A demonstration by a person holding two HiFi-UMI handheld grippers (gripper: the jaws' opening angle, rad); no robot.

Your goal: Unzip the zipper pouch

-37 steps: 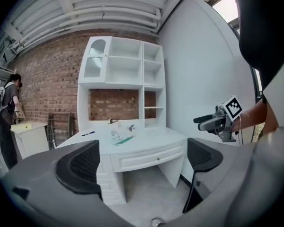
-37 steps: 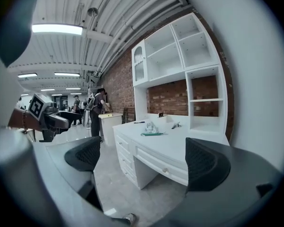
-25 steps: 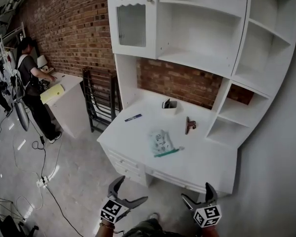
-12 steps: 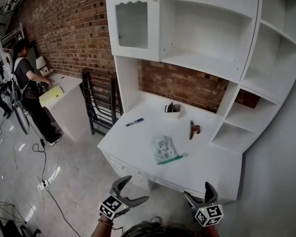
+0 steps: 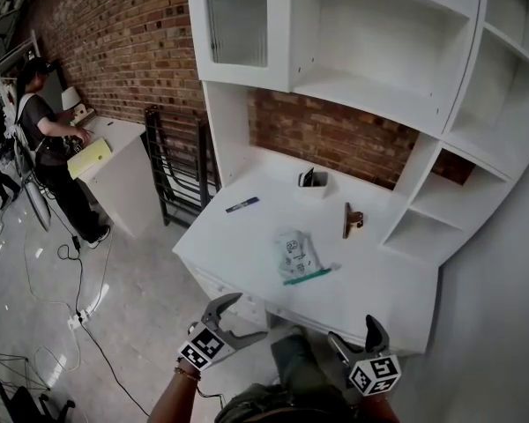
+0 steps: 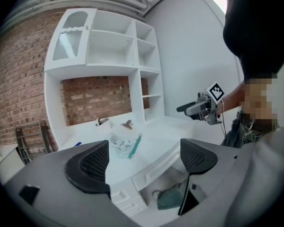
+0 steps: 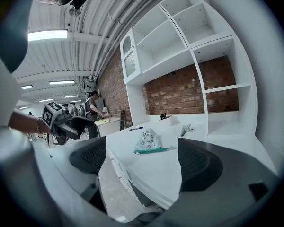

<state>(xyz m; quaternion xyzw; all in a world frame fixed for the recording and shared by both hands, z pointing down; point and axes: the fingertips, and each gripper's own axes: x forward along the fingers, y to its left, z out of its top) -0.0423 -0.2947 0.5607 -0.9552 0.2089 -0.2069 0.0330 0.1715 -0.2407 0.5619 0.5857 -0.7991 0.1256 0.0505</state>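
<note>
A white desk (image 5: 238, 245) with a tall white shelf unit on top is seen set against a red brick wall (image 5: 123, 51), over a grey concrete floor (image 5: 44, 324). A black metal rack (image 5: 172, 170) is leaned just beside the desk, and further left a person (image 5: 44, 139) is seen standing at a second white table (image 5: 123, 174). The translucent white zipper pouch with a green zip edge (image 5: 297, 256) is laid flat on the desk top, near its front edge. A blue pen (image 5: 242, 205), a small white holder (image 5: 313, 181) and a brown clip (image 5: 351, 220) are spread behind it, all apart from it. The left gripper (image 5: 245, 315) and the right gripper (image 5: 353, 333) are held in the air before the desk's front. Their jaws are spread wide but are closing, with nothing gripped or touched.
</note>
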